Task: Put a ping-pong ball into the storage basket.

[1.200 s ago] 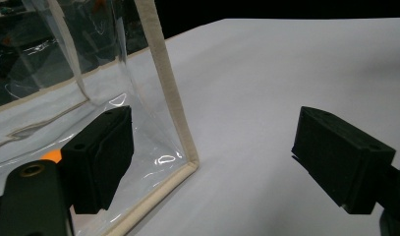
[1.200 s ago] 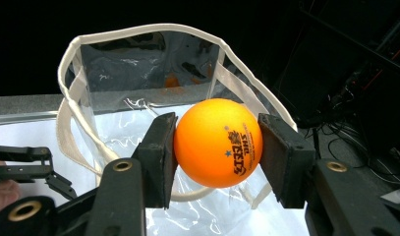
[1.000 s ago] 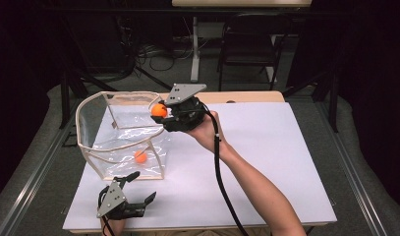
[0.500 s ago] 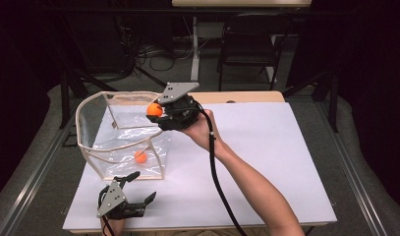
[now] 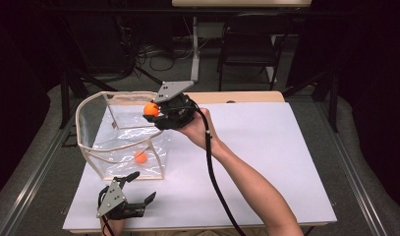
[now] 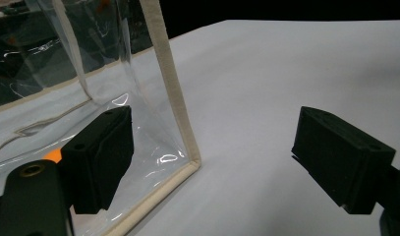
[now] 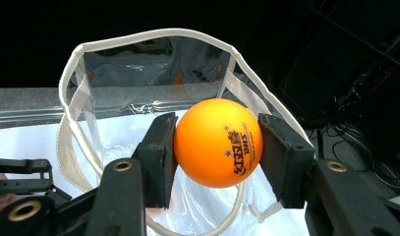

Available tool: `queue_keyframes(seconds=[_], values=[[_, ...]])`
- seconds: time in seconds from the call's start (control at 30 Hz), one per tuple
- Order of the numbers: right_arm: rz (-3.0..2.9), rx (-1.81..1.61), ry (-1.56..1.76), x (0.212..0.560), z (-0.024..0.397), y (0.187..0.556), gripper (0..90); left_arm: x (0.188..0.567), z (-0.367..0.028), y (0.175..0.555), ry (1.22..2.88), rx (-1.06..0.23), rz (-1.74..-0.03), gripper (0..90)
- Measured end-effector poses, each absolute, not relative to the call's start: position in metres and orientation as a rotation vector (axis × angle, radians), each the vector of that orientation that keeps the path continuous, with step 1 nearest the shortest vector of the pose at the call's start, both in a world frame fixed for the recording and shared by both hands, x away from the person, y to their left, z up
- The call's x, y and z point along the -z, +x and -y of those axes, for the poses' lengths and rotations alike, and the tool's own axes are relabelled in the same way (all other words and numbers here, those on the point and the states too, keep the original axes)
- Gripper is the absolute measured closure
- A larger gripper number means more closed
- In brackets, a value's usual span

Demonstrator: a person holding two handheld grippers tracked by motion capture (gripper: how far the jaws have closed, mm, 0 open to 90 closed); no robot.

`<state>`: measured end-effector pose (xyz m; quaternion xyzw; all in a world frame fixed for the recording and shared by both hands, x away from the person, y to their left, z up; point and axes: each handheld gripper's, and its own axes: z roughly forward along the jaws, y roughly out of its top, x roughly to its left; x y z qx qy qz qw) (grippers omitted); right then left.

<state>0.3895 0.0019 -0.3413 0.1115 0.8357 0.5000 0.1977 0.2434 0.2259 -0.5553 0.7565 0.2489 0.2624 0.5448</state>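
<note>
A clear plastic bag with cream trim point(image 5: 120, 142) stands open at the table's left; its near corner point(image 6: 180, 128) rises just ahead of my left gripper. One orange ball point(image 5: 140, 157) lies on the bag's floor. My right gripper point(image 5: 154, 111) hovers over the bag's right rim, shut on a second orange ball point(image 7: 218, 142) with dark print, and the bag's open mouth point(image 7: 153, 37) lies beyond it. My left gripper point(image 5: 136, 187) rests near the front edge of the table with its jaws wide open point(image 6: 212, 167) and nothing between them.
A white sheet point(image 5: 266, 147) covers the table, with bare room to the right of the bag. A black cable point(image 5: 214, 172) trails along the person's right forearm. Chairs and cables stand on the dark floor behind the table.
My right gripper has drifted slightly left and up with the ball, closer over the bag's opening. The left gripper has stayed put.
</note>
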Motion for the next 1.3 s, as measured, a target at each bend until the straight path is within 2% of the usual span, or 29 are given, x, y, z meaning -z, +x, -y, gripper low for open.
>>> queue_keyframes(seconds=[1.3], values=[[-2.396,-1.317,0.264,0.335,-0.034,0.392,51.0,0.556,-0.226,0.244,1.795,-0.62,-0.593,15.6]])
